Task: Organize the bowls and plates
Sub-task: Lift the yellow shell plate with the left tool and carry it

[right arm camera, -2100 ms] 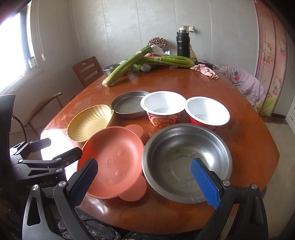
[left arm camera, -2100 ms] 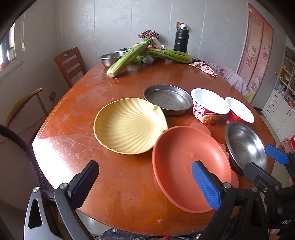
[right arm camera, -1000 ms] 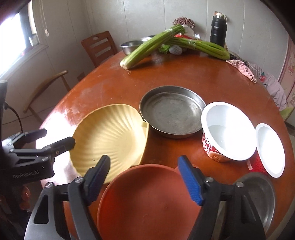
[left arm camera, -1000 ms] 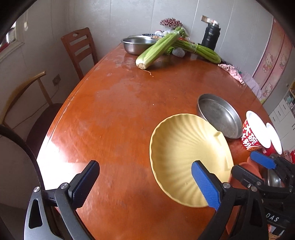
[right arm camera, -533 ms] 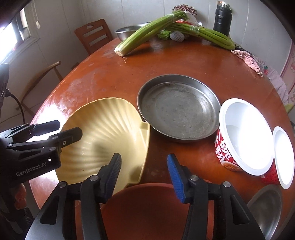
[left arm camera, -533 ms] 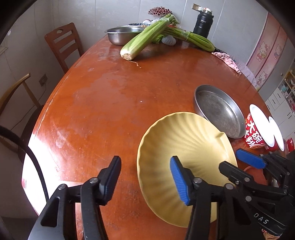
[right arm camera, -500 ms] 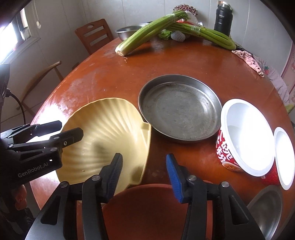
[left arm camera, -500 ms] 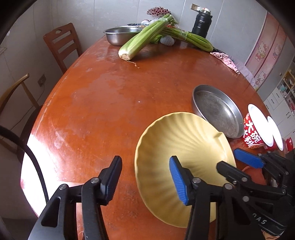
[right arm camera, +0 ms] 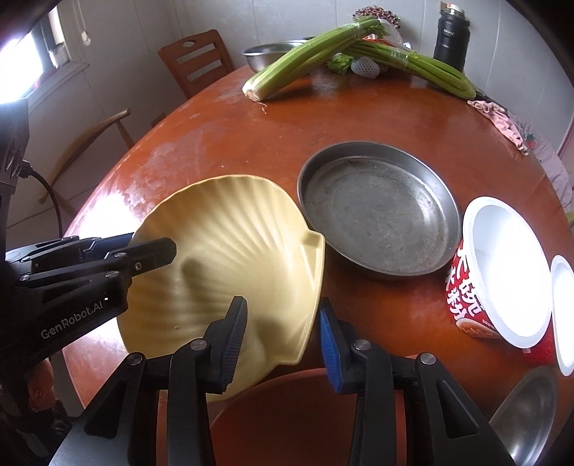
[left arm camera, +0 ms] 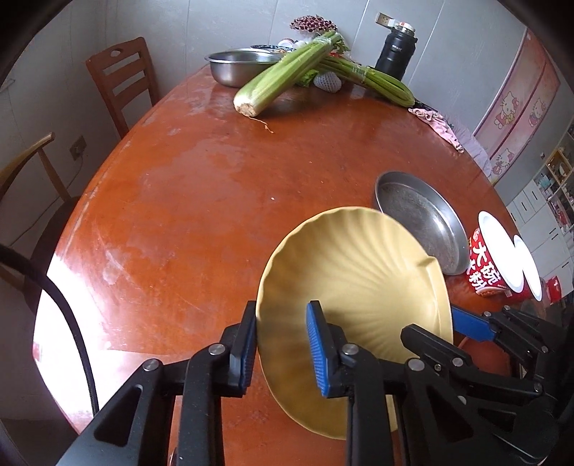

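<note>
Both grippers clamped on the yellow shell plate (right arm camera: 233,247): left gripper (left arm camera: 281,349) jaws pinch its left rim, right gripper (right arm camera: 283,335) jaws grip the near right edge (plate looks tilted, left side raised off the tabletop (left arm camera: 186,186)). Steel pan (right arm camera: 380,211) just beside it; orange plate (right arm camera: 297,419) under the right gripper; noodle cup (right arm camera: 502,272) to the right.

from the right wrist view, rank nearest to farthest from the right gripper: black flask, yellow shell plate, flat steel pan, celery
1. yellow shell plate, rim between the right gripper jaws
2. flat steel pan, just beyond, right
3. celery, far side
4. black flask, by the wall
</note>
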{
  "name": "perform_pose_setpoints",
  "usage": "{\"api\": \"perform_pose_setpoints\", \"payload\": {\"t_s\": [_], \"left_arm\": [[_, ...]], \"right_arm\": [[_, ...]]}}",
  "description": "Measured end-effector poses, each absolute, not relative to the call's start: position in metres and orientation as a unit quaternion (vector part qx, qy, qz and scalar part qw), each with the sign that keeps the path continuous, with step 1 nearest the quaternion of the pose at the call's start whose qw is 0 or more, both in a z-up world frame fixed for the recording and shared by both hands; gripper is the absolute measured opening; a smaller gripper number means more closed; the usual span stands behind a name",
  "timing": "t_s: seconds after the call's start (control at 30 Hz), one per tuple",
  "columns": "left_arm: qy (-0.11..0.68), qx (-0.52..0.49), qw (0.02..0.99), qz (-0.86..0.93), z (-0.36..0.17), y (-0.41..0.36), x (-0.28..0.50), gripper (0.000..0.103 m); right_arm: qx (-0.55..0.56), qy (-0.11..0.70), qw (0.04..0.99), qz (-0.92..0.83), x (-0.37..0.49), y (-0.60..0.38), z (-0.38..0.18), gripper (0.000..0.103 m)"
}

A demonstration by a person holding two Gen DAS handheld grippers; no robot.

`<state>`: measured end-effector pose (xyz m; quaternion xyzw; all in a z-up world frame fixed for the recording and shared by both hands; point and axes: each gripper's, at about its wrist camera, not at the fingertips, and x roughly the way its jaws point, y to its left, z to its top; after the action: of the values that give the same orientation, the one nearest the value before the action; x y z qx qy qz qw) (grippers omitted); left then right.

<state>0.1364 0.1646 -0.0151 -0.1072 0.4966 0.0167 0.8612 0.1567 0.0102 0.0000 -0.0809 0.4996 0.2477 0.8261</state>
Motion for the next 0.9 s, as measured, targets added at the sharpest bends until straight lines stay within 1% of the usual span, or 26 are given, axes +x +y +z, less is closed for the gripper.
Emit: {"api": "perform_pose_setpoints", "payload": {"t_s": [0.37, 0.9], "left_arm": [[0.474, -0.105, 0.873, 0.050, 0.006, 0.199, 0.138, 0.027], [0.490, -0.103, 0.864, 0.052, -0.023, 0.204, 0.168, 0.027]], "right_arm": [[-0.072, 0.484, 0.825, 0.281, 0.153, 0.038, 0.023, 0.041], [-0.063, 0.493, 0.823, 0.274, 0.146, 0.045, 0.009, 0.041]]}}
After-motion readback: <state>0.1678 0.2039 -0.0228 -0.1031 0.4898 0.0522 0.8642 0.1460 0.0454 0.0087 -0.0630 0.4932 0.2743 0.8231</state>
